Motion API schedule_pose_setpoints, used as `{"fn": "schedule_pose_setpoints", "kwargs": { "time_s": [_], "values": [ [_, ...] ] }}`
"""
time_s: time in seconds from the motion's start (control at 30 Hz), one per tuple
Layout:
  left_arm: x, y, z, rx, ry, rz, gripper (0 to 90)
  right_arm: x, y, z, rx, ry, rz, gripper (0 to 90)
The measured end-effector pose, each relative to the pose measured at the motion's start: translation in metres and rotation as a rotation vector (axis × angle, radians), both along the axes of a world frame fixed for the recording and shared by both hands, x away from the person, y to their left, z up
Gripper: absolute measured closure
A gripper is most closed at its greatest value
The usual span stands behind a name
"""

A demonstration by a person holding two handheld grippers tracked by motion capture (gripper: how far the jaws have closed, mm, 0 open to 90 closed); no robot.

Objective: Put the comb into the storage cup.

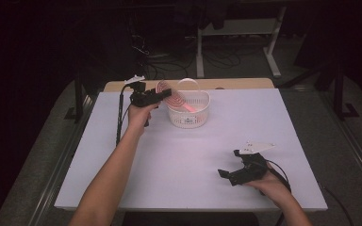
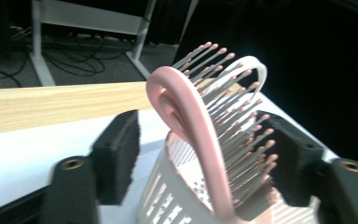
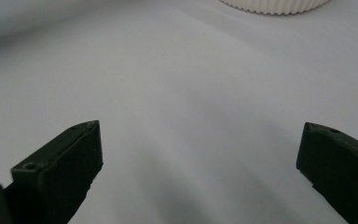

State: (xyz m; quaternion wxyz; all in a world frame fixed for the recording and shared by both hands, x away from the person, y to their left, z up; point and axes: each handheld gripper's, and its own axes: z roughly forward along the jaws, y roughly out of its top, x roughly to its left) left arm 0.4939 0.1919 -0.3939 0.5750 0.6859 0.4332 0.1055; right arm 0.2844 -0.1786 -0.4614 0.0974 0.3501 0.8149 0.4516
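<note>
A pink hairbrush point(image 1: 162, 88) stands tilted in a white slotted basket point(image 1: 188, 120) at the back middle of the white table point(image 1: 179, 160), its head above the rim and its handle down inside. My left gripper point(image 1: 165, 94) reaches level to the brush head from the left. In the left gripper view the brush point(image 2: 200, 135) stands between the parted pads point(image 2: 119, 158); the left pad is clear of it and the right one is at the bristle tips. My right gripper point(image 1: 229, 163) is open over bare table at the front right, with nothing between its jaws point(image 3: 200, 163).
A wooden strip point(image 1: 235, 83) runs along the table's far edge behind the basket. Beyond it the dark floor holds cables and white desk legs point(image 1: 200, 52). The basket's ribbed wall point(image 3: 275, 5) sits at the top of the right gripper view.
</note>
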Motion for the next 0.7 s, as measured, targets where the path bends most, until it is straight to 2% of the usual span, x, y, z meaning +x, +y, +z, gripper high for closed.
{"fn": "schedule_pose_setpoints", "kwargs": {
  "time_s": [0.13, 0.43, 0.7],
  "values": [
    [-0.001, 0.003, 0.002, 0.025, -0.016, -0.001, 23.3, 0.001, -0.001, 0.0, 0.005, 0.001, 0.0, 0.0],
    [-0.005, 0.007, 0.011, 0.129, -0.076, -0.034, 9.5, 0.002, -0.001, 0.0, 0.003, -0.001, -0.001, 0.0],
    [-0.012, 0.012, 0.017, 0.159, -0.108, -0.059, 0.3, 0.003, 0.001, 0.001, -0.003, -0.007, 0.001, 0.0]
  ]
}}
